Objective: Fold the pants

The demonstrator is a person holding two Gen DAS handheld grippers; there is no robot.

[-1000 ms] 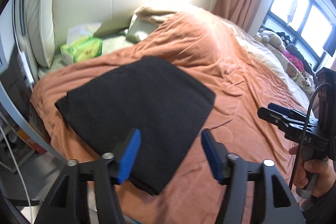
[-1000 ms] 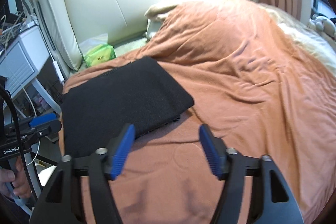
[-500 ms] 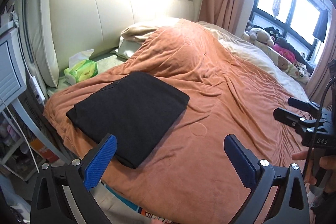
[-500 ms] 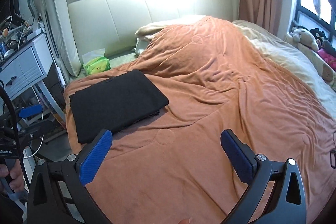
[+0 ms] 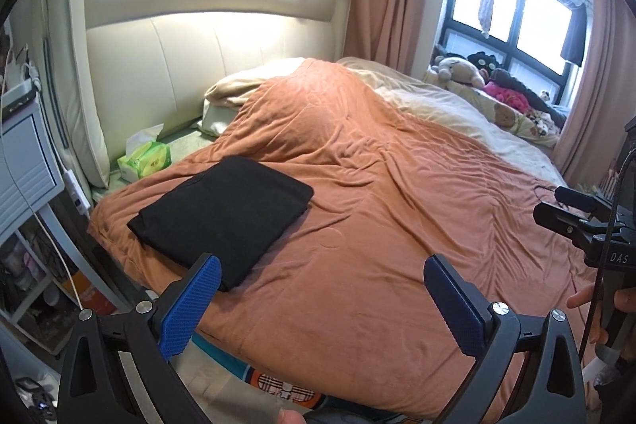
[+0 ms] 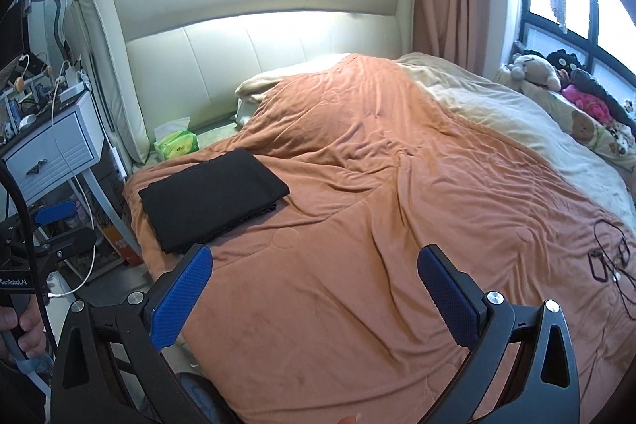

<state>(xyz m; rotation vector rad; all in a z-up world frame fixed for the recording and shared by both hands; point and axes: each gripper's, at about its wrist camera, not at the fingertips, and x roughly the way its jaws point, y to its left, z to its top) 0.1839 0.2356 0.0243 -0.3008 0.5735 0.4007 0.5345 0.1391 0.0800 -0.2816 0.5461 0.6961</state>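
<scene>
The black pants (image 5: 222, 213) lie folded into a flat rectangle near the left corner of the bed, on the orange blanket (image 5: 377, 225); the right wrist view shows the same pants (image 6: 212, 199). My left gripper (image 5: 320, 299) is open, raised and well back from the pants, nothing between its blue pads. My right gripper (image 6: 314, 291) is also open and empty, back over the blanket's near part. Each gripper appears in the other's view: the right gripper (image 5: 572, 217) at the right edge, the left gripper (image 6: 51, 225) at the left edge, both hand-held.
A green tissue pack (image 5: 145, 161) sits by the cream headboard (image 5: 198, 58). A white nightstand (image 6: 51, 150) with cables stands left of the bed. Soft toys (image 5: 477, 74) line the window side. A black cable (image 6: 612, 261) lies on the blanket at right.
Both grippers pulled back and up from the pants, and their jaws spread wider. The folded pants stay where they lay and look smaller and farther off.
</scene>
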